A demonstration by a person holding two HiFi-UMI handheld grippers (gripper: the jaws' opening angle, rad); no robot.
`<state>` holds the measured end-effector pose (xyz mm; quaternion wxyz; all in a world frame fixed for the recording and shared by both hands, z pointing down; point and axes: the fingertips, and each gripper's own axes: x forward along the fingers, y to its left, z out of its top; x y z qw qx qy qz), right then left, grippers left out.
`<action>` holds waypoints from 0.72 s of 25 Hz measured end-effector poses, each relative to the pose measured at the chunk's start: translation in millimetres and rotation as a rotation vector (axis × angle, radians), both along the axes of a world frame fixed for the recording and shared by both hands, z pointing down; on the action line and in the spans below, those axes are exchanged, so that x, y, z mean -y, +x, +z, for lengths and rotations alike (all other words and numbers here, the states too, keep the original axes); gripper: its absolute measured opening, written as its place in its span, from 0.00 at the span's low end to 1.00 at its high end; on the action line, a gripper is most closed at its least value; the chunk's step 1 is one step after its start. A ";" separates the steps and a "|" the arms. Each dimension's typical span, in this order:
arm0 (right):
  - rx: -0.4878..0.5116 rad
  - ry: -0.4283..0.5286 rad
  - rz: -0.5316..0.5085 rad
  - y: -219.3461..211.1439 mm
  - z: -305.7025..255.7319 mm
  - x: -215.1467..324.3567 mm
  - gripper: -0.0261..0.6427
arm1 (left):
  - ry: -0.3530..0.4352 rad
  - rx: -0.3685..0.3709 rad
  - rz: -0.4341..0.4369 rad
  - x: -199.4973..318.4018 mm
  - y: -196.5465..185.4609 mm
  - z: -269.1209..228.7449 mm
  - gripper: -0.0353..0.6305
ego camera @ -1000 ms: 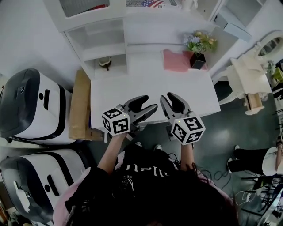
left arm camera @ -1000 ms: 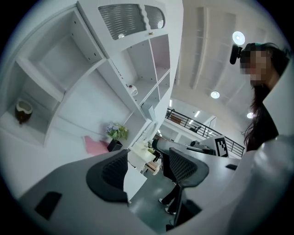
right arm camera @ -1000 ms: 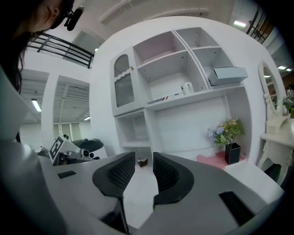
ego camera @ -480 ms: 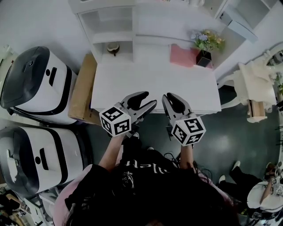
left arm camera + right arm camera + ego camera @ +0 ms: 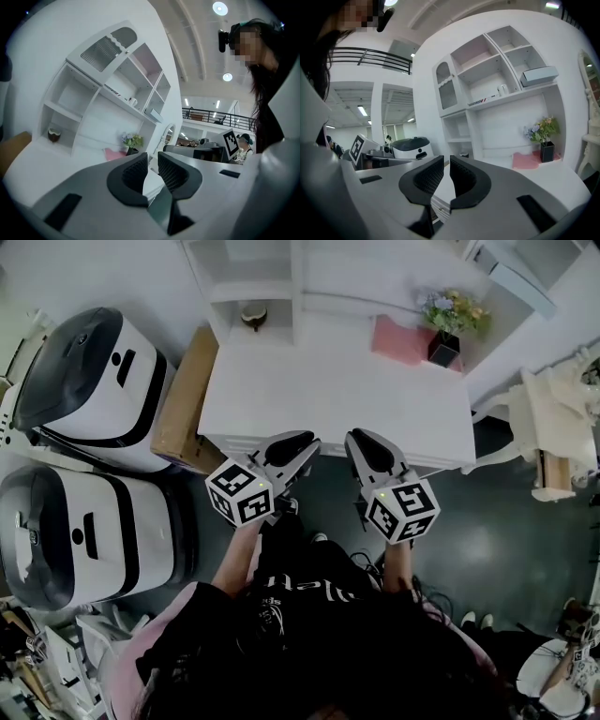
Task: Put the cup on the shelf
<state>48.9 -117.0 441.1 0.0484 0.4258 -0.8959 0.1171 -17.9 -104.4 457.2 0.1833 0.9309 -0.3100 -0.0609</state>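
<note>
A small brown-and-white cup (image 5: 251, 315) sits in the lowest left compartment of the white shelf unit (image 5: 281, 282) at the back of the white table (image 5: 328, 381); the left gripper view shows the cup (image 5: 54, 135) there too. My left gripper (image 5: 305, 446) hovers over the table's front edge. Its jaws are closing with a narrow gap and nothing between them (image 5: 152, 166). My right gripper (image 5: 356, 442) is beside it at the same edge, its jaws together and empty (image 5: 446, 173). Both are far from the cup.
A flower pot (image 5: 448, 329) and a pink cloth (image 5: 398, 338) lie at the table's back right. A cardboard box (image 5: 183, 399) and two white-grey machines (image 5: 80, 381) stand left of the table. A white chair (image 5: 553, 427) is on the right.
The left gripper's jaws have narrowed from a wide fork to a slim gap. The head view has shifted, so the shelf and cup sit higher in the picture. The right gripper looks unchanged.
</note>
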 end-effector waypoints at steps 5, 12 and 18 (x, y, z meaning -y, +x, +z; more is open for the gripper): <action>0.004 0.003 -0.019 1.3 2.3 -9.1 0.14 | 0.038 0.039 -0.025 -9.4 -3.4 0.6 0.14; -0.008 -0.001 -0.038 2.1 3.5 -8.7 0.14 | 0.042 0.043 -0.018 -6.8 1.5 0.0 0.13; -0.009 -0.001 -0.040 3.4 3.0 -2.1 0.14 | 0.041 0.044 -0.007 -0.4 5.3 -1.5 0.13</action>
